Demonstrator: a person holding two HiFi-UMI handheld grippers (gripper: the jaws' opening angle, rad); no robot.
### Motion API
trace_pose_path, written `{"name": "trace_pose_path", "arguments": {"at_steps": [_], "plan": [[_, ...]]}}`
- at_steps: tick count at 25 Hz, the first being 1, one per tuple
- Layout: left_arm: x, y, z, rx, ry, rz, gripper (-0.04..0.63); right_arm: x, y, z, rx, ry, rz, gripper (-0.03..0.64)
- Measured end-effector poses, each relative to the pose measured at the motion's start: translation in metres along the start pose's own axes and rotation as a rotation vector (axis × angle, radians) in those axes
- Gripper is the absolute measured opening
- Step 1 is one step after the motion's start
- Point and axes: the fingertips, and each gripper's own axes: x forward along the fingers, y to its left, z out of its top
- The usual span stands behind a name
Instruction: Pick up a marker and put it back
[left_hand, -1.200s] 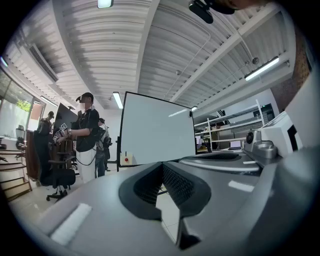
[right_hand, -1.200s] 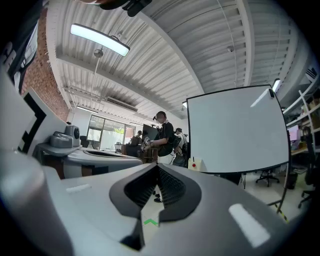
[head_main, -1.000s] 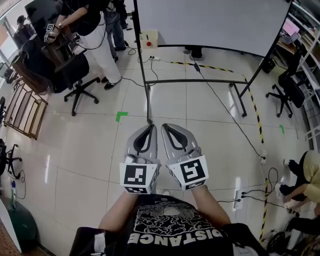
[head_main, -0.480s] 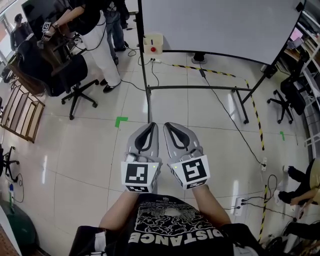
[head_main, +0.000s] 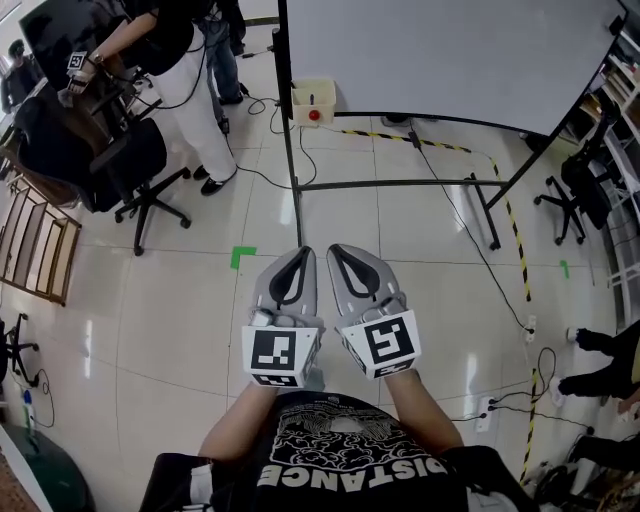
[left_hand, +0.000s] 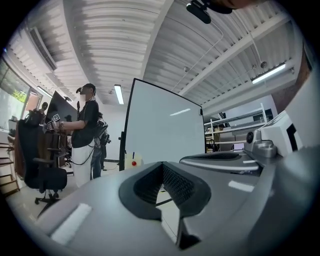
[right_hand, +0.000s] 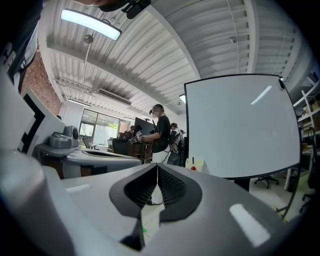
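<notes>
No marker shows clearly in any view. A cream box with a red button hangs on the whiteboard stand; in the left gripper view a thin stick rises from this box, too small to identify. My left gripper and right gripper are side by side in front of the chest, pointing at the whiteboard over bare floor. Both are shut and empty: the left gripper and the right gripper each have their pads meeting at the tip. The whiteboard stands well ahead.
The whiteboard's black frame legs cross the tiled floor ahead. A person works at a desk at the back left beside black office chairs. A wooden rack stands left, a chair right. Cables and striped tape run across the floor, with a green mark.
The head view has shifted so the whiteboard and cream box sit lower and nearer in the picture. Both grippers keep the same pose, shut and empty.
</notes>
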Motion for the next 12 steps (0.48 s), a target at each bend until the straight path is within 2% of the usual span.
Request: {"name": "trace_pose_path", "arguments": {"at_steps": [12], "plan": [[0.051,0.063,0.001,-0.029,0.019,-0.059,0.006,0.078,-0.008,-0.001,0.002,0.037,-0.052,0.000]]}}
